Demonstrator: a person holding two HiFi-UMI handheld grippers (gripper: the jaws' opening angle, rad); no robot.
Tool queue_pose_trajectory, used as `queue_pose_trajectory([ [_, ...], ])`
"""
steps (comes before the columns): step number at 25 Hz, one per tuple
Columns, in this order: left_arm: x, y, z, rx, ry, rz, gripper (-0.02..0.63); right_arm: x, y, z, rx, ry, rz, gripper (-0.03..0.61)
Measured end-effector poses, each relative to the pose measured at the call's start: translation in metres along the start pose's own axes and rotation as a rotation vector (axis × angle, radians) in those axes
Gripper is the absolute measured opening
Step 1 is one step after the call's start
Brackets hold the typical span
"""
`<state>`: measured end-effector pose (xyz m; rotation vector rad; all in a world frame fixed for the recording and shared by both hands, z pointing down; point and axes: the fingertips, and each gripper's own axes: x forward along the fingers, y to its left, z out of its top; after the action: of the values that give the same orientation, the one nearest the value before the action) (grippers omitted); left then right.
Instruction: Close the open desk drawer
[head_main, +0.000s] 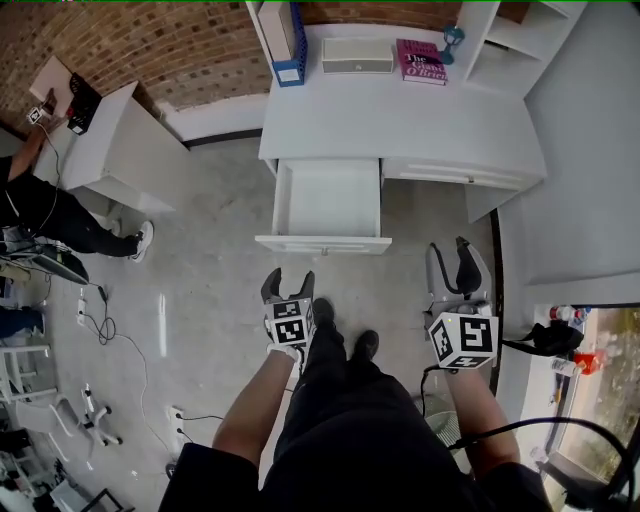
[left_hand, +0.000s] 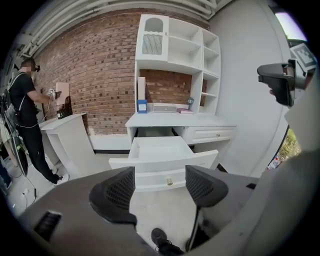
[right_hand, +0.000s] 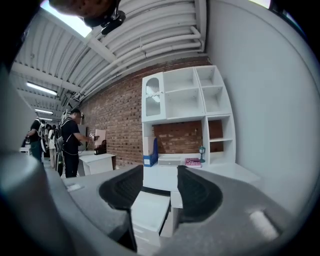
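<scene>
Two grippers, both wide and empty, low in frame: left gripper (head_main: 289, 281), right gripper (head_main: 452, 263). Drawer (head_main: 330, 195) stands open at centre, below the desk (head_main: 400, 125). Looks empty, so probably light, stiff and free-sliding; push flat on mid front panel (head_main: 322, 243).

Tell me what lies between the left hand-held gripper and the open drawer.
Only bare floor, seen in the head view: the left hand-held gripper, jaws apart, hovers just short of the drawer front.

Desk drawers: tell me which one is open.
The left drawer is open: it is pulled out from the desk and looks empty inside. The right drawer beside it sits shut, flush with the front.
</scene>
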<state>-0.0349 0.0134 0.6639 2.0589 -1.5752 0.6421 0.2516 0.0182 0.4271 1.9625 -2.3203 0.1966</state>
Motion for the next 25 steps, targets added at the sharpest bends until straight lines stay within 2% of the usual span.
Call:
queue_pose_trajectory([
  [6,0.056,0.002,-0.019,-0.011,0.069,-0.013,0.311,0.025,-0.012,-0.017,-0.026,0.058,-0.049,0.215],
  [15,0.135,0.036,-0.059,-0.048,0.167,0.017,0.311,0.084,-0.006,-0.042,-0.079,0.162,-0.076,0.210],
  [19,0.160,0.042,-0.062,-0.045,0.184,0.009,0.311,0.103,0.000,-0.059,-0.079,0.206,-0.078,0.209],
  [25,0.172,0.049,-0.055,-0.049,0.170,0.041,0.311,0.124,0.013,-0.070,-0.073,0.235,-0.066,0.207],
])
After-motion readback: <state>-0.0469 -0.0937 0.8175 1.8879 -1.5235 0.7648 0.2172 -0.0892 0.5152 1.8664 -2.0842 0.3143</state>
